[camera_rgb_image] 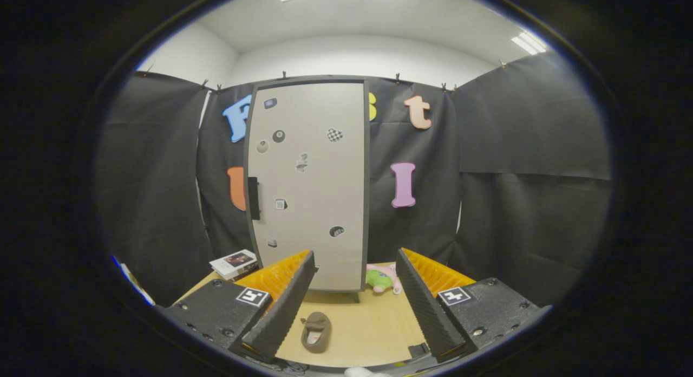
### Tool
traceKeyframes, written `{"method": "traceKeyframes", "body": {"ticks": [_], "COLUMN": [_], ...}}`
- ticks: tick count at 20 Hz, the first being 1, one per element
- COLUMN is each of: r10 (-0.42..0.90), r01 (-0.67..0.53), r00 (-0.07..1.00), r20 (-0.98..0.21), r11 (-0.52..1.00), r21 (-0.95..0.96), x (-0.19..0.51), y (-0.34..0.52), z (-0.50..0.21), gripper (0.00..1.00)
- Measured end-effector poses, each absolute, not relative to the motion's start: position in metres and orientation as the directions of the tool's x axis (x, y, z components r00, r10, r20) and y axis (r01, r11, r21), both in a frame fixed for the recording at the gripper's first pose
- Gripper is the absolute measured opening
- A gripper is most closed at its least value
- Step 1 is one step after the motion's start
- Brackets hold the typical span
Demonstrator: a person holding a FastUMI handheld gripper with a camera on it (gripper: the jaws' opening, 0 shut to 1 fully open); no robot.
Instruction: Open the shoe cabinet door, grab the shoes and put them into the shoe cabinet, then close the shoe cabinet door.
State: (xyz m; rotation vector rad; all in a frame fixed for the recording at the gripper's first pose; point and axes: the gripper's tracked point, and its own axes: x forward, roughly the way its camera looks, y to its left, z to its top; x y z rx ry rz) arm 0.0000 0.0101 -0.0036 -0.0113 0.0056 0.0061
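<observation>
A tall grey shoe cabinet (308, 187) stands at the back of the wooden table (373, 328), its door shut and dotted with small stickers. A dark handle (253, 198) runs down the door's left edge. One small brown shoe (316, 332) lies on the table between my fingers, closer to the left finger (284, 306), with its toe pointing at the cabinet. My gripper (354, 266) is open, held well back from the cabinet, with nothing between the fingers at their tips.
A stack of books (235, 264) lies on the table left of the cabinet's foot. A pink and green plush toy (382, 279) sits right of the cabinet, just ahead of the right finger. Black cloth walls close the booth on all sides.
</observation>
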Motion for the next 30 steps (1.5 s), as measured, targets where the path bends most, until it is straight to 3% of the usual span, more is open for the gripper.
{"method": "traceKeyframes", "body": {"ticks": [8,23,30], "r10": [-0.018,0.226,0.267], "r01": [0.018,-0.225,-0.263], "r00": [1.000,0.974,0.963], "r20": [-0.005,-0.019,-0.034], "r11": [1.000,0.973,0.960], "r21": [-0.004,0.044,0.092], "x": [0.030,0.184,0.272], "y": [0.044,0.233,0.290], "z": [-0.003,0.012,0.020], "gripper": [0.99,0.98,0.98]}}
